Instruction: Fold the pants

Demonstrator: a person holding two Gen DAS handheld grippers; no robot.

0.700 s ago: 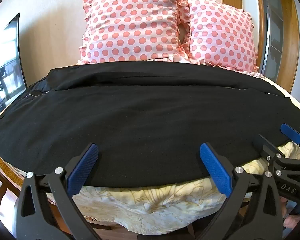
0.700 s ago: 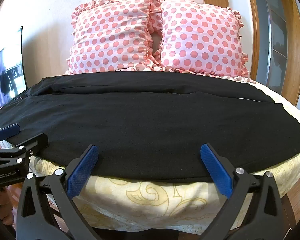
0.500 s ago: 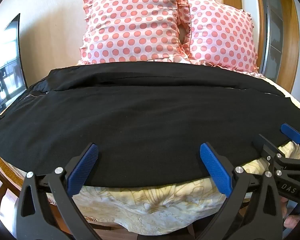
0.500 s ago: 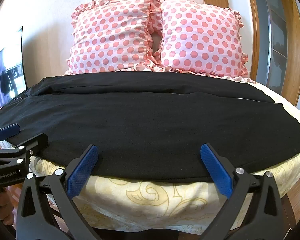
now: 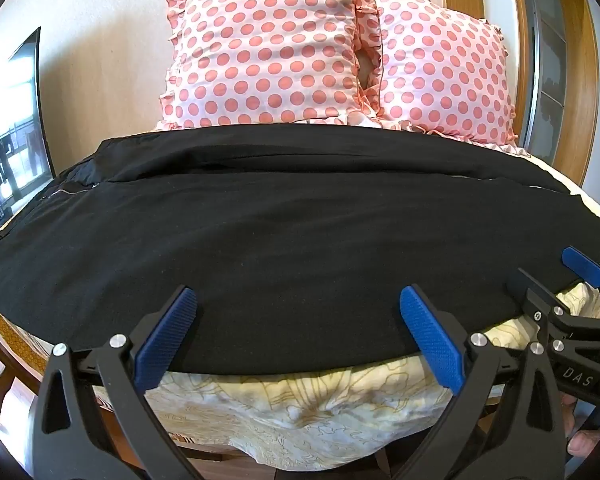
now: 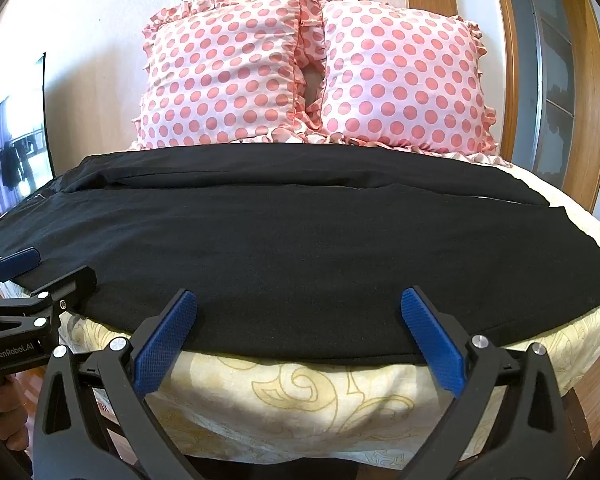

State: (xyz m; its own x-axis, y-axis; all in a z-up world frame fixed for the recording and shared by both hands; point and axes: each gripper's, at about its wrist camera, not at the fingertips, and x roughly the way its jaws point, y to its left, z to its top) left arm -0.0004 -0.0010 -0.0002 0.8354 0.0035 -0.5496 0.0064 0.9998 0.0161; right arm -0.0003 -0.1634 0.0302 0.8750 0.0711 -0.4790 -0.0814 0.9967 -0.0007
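The long black woven-fabric pants (image 5: 300,240) lay spread flat across the cream floral-print bedspread (image 5: 308,412), stretched sideways straight ahead of both claws, with their near hem running along the bed's edge just beyond the fingertips. The left gripper (image 5: 298,334) stood with its blue-padded fingers (image 5: 166,338) spread wide, nothing between them, poised at that near edge but not biting it. The right gripper (image 6: 298,336) was the same: pads apart, empty, lined up on the hem further along, and it showed at the far right of the left camera's view, so the two claws sat side by side along one edge. Beyond the cloth, well past the claws, two pink polka-dot ruffled pillows (image 6: 312,76) leaned against the wall. Now, the cloth itself: it looked soft, limp and light, a matte weave that should not slip much in ribbed pads, but it would sag and drag the moment it was lifted, and a single layer could peel off the one beneath. A seam line ran across the far side, suggesting one leg lay over the other there. The sensible hold, by my reading, was the near hem itself, pinching through the full thickness at two spaced points so the edge would rise level rather than droop in the middle.
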